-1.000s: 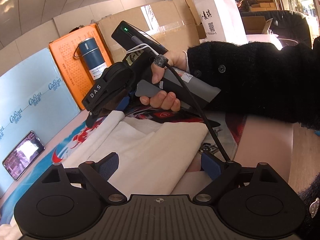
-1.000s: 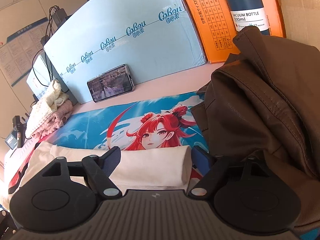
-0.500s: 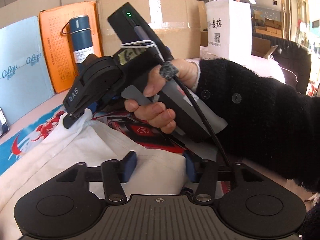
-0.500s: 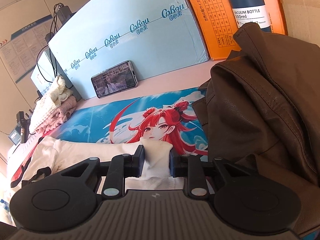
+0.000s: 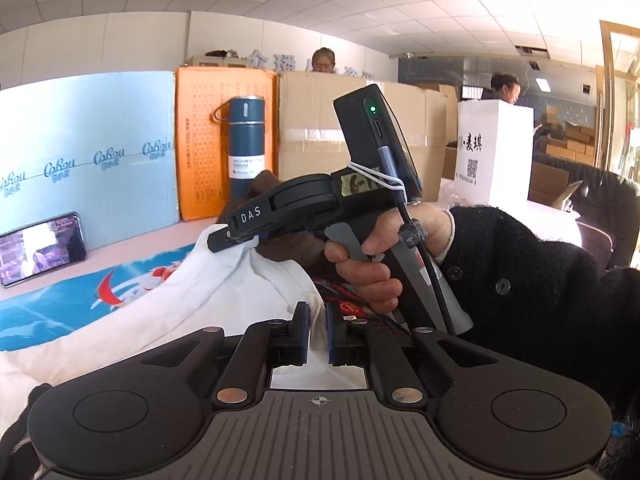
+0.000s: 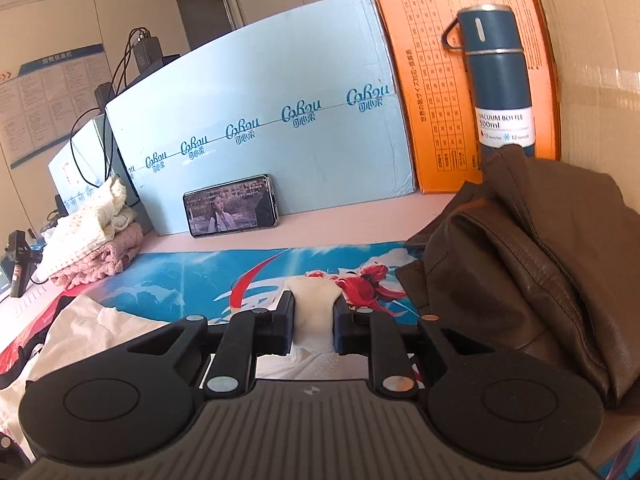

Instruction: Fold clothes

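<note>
- White garment: lies crumpled across the printed mat on the tabletop; one edge is lifted off it at two points. In the right wrist view the same cloth bunches up between that tool's fingers, with the rest trailing down to the left.
- Left tool: pressed together on a thin fold of the white garment. A second ago it stood spread wide over the flat cloth, and half a second ago it was half closed; the pinch is now complete.
- Right tool: pinching a thick wad of the same garment. It stood spread a second ago, and had the cloth between its fingers half a second ago. Seen from the left wrist view, its tip carries the white corner raised above the mat.
- Change in view: both cameras have tilted up, and the background now shows ceiling and room, so I judge both holds have been lifted.
- Meaning for the task: both grips look secured and the edge is free of the mat; the fold-over itself is not yet done.
- Surroundings: brown jacket heaped just right of the held cloth, close enough to snag. Phone propped against the blue board; blue bottle behind the jacket; knit pile far left.
</note>
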### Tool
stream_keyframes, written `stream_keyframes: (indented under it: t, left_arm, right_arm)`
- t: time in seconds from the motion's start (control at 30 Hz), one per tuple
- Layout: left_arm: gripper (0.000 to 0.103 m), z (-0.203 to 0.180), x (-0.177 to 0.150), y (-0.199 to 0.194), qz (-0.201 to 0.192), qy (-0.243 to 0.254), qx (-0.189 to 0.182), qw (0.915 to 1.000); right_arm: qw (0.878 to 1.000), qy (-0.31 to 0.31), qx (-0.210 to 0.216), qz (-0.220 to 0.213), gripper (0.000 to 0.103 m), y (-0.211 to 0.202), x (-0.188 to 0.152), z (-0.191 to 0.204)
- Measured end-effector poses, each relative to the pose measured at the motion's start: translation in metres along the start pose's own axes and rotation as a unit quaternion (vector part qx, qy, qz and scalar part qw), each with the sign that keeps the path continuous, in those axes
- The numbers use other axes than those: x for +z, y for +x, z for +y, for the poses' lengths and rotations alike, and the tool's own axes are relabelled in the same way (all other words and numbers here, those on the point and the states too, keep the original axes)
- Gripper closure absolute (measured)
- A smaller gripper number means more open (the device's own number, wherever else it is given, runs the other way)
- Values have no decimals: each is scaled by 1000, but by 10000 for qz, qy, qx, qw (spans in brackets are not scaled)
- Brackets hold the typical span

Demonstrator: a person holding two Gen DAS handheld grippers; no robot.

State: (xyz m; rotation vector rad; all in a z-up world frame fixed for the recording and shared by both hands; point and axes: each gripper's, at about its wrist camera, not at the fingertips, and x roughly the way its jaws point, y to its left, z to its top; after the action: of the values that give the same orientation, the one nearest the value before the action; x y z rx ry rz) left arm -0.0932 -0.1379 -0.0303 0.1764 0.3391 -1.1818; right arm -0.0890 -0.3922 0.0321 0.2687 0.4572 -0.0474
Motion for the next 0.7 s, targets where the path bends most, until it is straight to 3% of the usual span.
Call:
stream_keyframes:
  t: [0.1,0.17,0.33,0.5,0.63,0.7]
  left_arm:
    - [96,9,-1,-19,-282,-154,87,9994]
    - [103,16,-1,-35,-511,-226,134,9983]
    - [103,35,-4,-76,-1041,-373,378,9931]
    - [103,38,-13,-73,-675,-210,266,9971]
    - [87,19,-19,-46,-177,466,159,9986]
    - [83,15,-20,-32,-24,482,118,9988]
  right_arm:
    - [9991,-339,-258,-78,87,-5,9,29]
    - [9973,-593,-411,-111,87,-7,17,50]
    - [9923,-1078,-554,-245,88,-7,35,108]
    - [9872,-1403,-750,-92,88,4,39,140]
    - [9884,-1133,-1004,119,88,6,34,115]
    - [9878,-1002,-1180,146,88,5,34,94]
